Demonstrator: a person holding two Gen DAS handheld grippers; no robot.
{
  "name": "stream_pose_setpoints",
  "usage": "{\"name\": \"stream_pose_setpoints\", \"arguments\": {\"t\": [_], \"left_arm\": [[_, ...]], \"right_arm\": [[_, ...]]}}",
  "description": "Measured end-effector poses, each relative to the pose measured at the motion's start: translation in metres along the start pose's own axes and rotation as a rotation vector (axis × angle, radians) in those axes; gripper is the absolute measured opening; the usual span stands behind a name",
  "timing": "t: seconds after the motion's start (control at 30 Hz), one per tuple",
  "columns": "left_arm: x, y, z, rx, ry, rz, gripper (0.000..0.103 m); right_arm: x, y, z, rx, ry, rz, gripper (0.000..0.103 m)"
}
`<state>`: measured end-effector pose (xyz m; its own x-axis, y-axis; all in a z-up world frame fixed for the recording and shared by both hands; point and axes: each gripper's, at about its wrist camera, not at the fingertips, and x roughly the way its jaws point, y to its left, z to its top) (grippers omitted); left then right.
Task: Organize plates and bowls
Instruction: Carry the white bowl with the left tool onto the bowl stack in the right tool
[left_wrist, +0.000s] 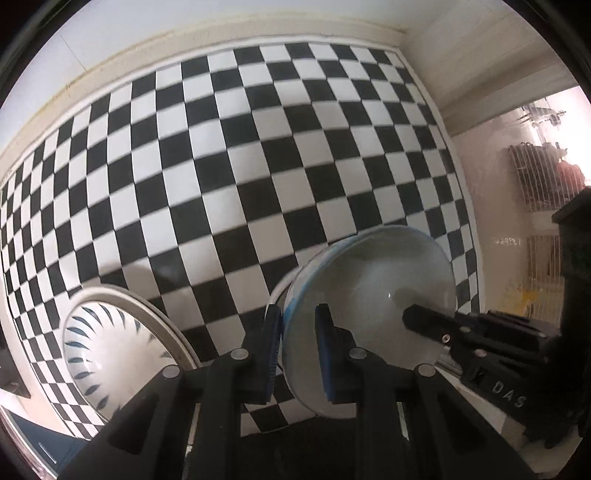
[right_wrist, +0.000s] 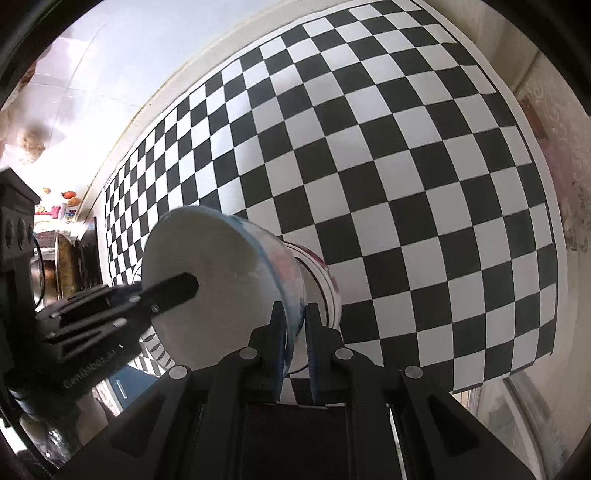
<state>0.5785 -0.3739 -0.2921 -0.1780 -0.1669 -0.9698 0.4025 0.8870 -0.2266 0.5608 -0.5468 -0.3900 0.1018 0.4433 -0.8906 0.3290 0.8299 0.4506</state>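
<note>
A white bowl with a blue rim (left_wrist: 373, 295) (right_wrist: 207, 266) is held at its rim from both sides. My left gripper (left_wrist: 297, 354) is shut on its left rim, one pad inside and one outside. My right gripper (right_wrist: 295, 354) is shut on the opposite rim; its finger (left_wrist: 424, 321) reaches into the bowl in the left wrist view. The bowl sits on or just above a second bowl (right_wrist: 325, 288) with dark red rim lines. A white plate with blue leaf marks (left_wrist: 107, 350) lies to the left on the checkered cloth (left_wrist: 258, 166).
The black and white checkered cloth (right_wrist: 406, 184) covers the table. A cream table border (left_wrist: 147, 55) runs past its far edge. A dark cabinet (left_wrist: 576, 258) stands at the right. Kitchen clutter (right_wrist: 55, 229) shows at the left of the right wrist view.
</note>
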Motion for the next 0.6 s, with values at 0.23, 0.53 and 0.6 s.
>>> {"name": "stream_pose_setpoints", "arguments": {"t": [0.23, 0.53, 0.6], "left_arm": [[0.012, 0.0, -0.01, -0.003, 0.038, -0.002, 0.016], [0.029, -0.001, -0.016, -0.011, 0.097, 0.006, 0.016], [0.034, -0.001, -0.015, -0.015, 0.116, 0.003, 0.016]], "right_arm": [[0.006, 0.003, 0.001, 0.003, 0.024, -0.015, 0.012], [0.02, -0.002, -0.003, 0.011, 0.06, -0.025, 0.012], [0.024, -0.002, -0.002, 0.018, 0.064, -0.031, 0.012]]}}
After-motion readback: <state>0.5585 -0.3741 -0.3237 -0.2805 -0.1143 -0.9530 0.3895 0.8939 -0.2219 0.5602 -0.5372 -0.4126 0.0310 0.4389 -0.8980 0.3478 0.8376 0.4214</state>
